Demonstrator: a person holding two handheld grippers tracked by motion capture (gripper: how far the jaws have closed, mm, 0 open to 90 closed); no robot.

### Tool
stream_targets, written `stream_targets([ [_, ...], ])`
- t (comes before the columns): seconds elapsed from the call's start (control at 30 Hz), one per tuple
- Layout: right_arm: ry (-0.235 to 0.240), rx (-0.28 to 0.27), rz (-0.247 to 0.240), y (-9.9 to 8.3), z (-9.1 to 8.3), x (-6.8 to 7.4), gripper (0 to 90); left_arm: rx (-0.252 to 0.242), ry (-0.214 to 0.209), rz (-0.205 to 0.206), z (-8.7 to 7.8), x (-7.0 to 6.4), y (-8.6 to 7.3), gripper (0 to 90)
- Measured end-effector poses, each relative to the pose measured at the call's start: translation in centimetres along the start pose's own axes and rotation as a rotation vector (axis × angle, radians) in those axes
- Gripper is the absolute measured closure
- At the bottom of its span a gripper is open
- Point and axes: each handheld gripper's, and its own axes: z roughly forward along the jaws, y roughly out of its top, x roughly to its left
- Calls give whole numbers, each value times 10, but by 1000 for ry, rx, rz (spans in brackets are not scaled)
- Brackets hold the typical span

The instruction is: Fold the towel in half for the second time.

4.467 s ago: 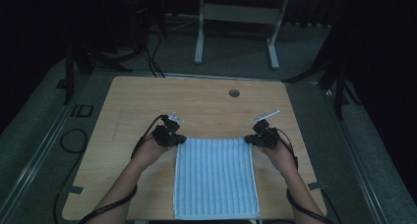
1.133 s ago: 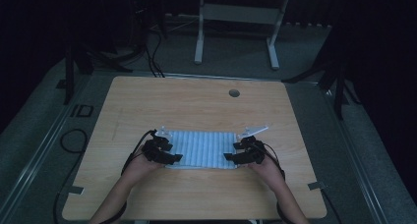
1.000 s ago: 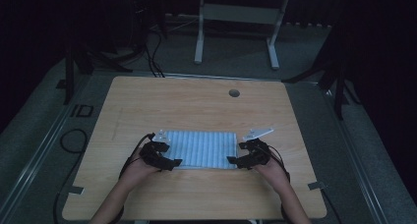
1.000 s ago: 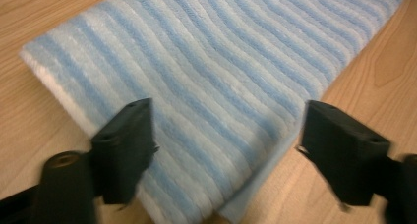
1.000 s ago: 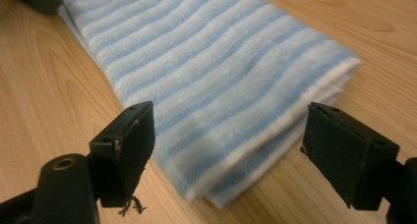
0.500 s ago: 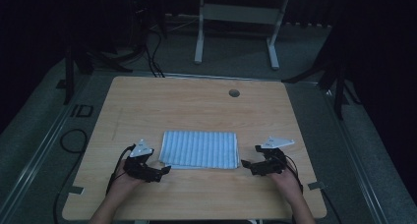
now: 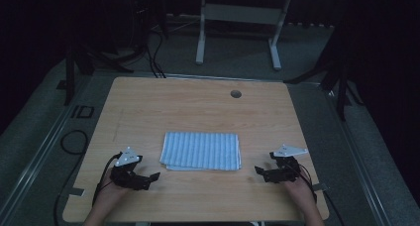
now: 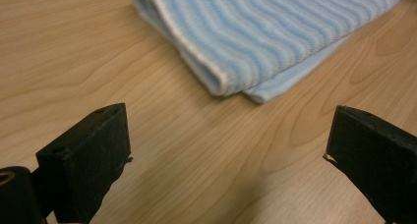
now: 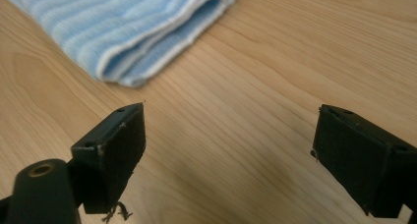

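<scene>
A blue-and-white striped towel [image 7: 201, 151], folded into a flat rectangle, lies near the middle of a wooden table [image 7: 198, 107], toward the person's edge. The left gripper [image 7: 153, 178] and right gripper [image 7: 258, 171] rest on either side of it, clear of the cloth, jaws spread wide and empty. It appears folded in two layers.

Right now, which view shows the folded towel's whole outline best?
High view: the whole folded towel lies flat on the table, all four edges visible. Left gripper view and right gripper view each catch just one near corner, showing the stacked layers.
</scene>
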Motion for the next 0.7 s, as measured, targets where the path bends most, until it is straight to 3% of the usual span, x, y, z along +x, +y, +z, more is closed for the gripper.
stream_targets([
  [0.2,-52,-54,55,-4,-14,-11,123,-30,63,-10,-10,6,-4,28],
  [0.37,-103,-79,93,-8,-21,-18,123,-68,88,-41,-13,10,-7,28],
  [0.6,-193,-91,116,-14,-23,-24,123,-83,125,-62,-15,12,-9,28],
  [0.7,-203,-92,112,-15,-21,-23,123,-87,125,-65,-15,13,-9,28],
])
